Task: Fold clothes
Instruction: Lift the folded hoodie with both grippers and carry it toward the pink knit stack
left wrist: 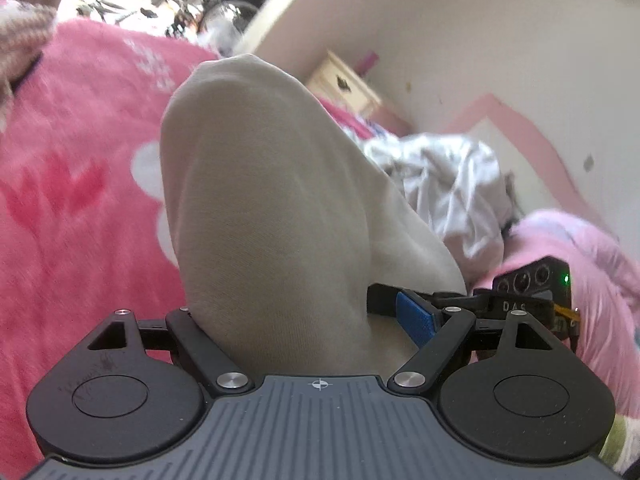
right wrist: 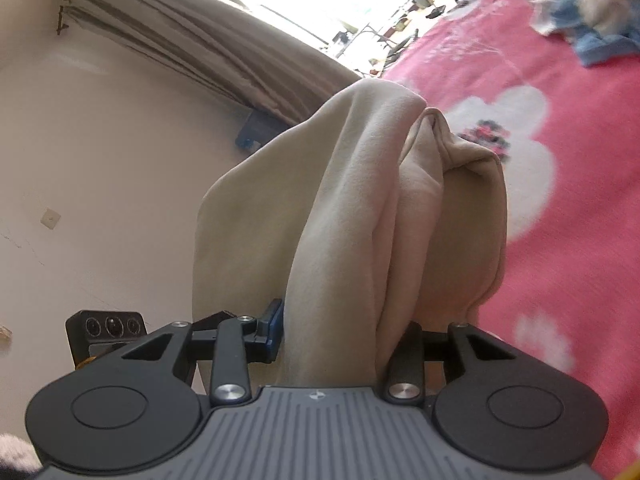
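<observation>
A cream garment (left wrist: 272, 208) hangs bunched between both grippers above a pink bed. My left gripper (left wrist: 304, 320) is shut on one part of it; the cloth drapes over and hides the fingertips, with one blue pad (left wrist: 416, 320) showing at the right. My right gripper (right wrist: 344, 332) is shut on another part of the same cream garment (right wrist: 360, 220), which rises in thick folds from between the fingers; a blue pad (right wrist: 274, 328) shows at the left. The other gripper's body shows in each view (left wrist: 532, 284) (right wrist: 108, 328).
A pink fleece blanket (left wrist: 72, 184) with white and red patterns covers the bed (right wrist: 580, 240). A crumpled white garment (left wrist: 448, 184) lies on it, and blue-white clothes (right wrist: 588, 12) at its far part. A wall, curtain (right wrist: 192, 48) and small cream cabinet (left wrist: 344, 84) surround the bed.
</observation>
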A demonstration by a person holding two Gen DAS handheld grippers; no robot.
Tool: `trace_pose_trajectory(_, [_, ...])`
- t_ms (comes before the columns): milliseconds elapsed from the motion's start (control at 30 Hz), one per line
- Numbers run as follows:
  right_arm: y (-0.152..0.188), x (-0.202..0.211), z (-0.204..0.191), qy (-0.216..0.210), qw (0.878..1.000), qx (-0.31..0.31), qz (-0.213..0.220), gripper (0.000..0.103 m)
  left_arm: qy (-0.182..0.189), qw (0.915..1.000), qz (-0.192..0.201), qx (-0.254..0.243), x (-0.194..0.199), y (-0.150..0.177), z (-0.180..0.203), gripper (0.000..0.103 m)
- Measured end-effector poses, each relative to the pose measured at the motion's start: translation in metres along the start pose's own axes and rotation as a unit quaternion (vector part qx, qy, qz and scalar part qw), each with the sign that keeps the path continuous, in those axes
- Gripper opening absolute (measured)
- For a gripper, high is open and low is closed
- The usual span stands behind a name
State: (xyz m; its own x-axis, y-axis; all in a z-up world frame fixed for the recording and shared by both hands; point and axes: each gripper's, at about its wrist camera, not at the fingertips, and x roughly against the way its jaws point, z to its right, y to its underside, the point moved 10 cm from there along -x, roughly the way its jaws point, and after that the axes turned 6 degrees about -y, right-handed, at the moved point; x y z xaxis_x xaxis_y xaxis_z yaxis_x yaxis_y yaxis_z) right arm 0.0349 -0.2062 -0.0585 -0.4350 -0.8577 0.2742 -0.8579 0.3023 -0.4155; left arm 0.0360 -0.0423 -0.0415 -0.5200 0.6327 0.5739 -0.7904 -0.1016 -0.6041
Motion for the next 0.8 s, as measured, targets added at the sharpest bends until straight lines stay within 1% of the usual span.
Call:
trace_pose_trajectory(133, [-0.025, -0.036, -0.028, -0.014, 1.000, 0.006, -0.009, 0.042, -0.019, 0.9989, 0.039, 0.019, 0.024, -0.037, -0.014, 0.083])
trace_pose_trajectory(267, [-0.052, -0.089, -0.069, -0.029, 0.999, 0.027, -0.024, 0.042, -0.054, 0.9951, 0.082, 0.016, 0.057, -0.082, -0.031, 0.083])
trace_pose_trajectory(367, [-0.075, -0.140, -0.105, -0.055, 0.998, 0.026, -0.031, 0.042, -0.081, 0.9891, 0.121, 0.024, 0.087, -0.122, -0.052, 0.083])
trace_pose_trajectory(467, [-0.094, -0.197, -0.138, -0.079, 0.996, 0.022, -0.039, 0.042, -0.105, 0.9805, 0.161, 0.043, 0.123, -0.167, -0.083, 0.083])
trace_pose_trajectory(567, [-0.109, -0.255, -0.161, -0.090, 0.995, 0.015, -0.051, 0.042, -0.132, 0.9723, 0.183, 0.061, 0.152, -0.207, -0.119, 0.082])
trace_pose_trajectory(667, [-0.120, -0.307, -0.170, -0.091, 0.994, 0.000, -0.062, 0.042, -0.162, 0.9658, 0.187, 0.076, 0.168, -0.245, -0.163, 0.082])
trace_pose_trajectory(800, [-0.134, -0.366, -0.168, -0.078, 0.994, -0.014, -0.071, 0.042, -0.172, 0.9615, 0.190, 0.100, 0.170, -0.281, -0.214, 0.082])
